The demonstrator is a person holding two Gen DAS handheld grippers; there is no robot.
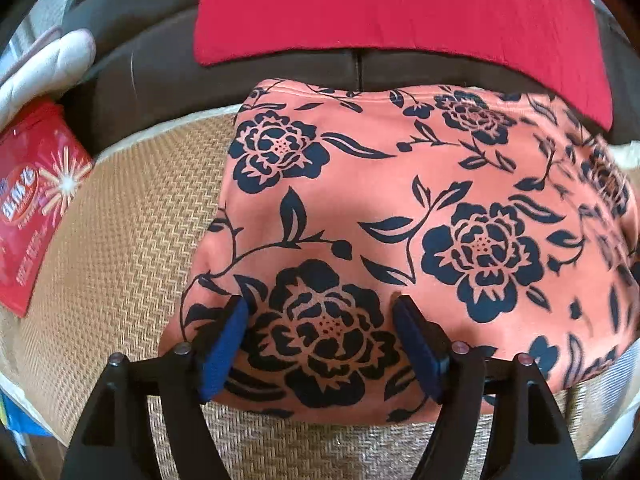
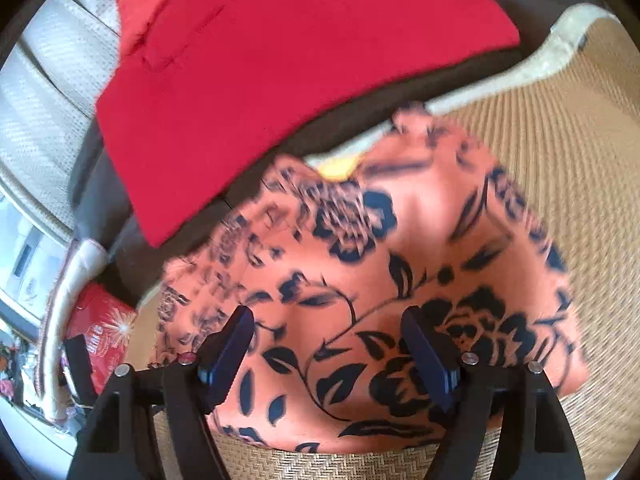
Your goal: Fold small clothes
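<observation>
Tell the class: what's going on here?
A person is folding small clothes with a pair of tongs in each hand. The orange floral garment lies folded on the woven mat. Both the left tongs and right tongs hover open above it, gripping nothing. A folded red garment sits behind.

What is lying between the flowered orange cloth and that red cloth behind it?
A strip of dark brown cushion, with nothing on it, separates the flowered orange cloth from the red cloth. The left wrist view shows it best.
</observation>
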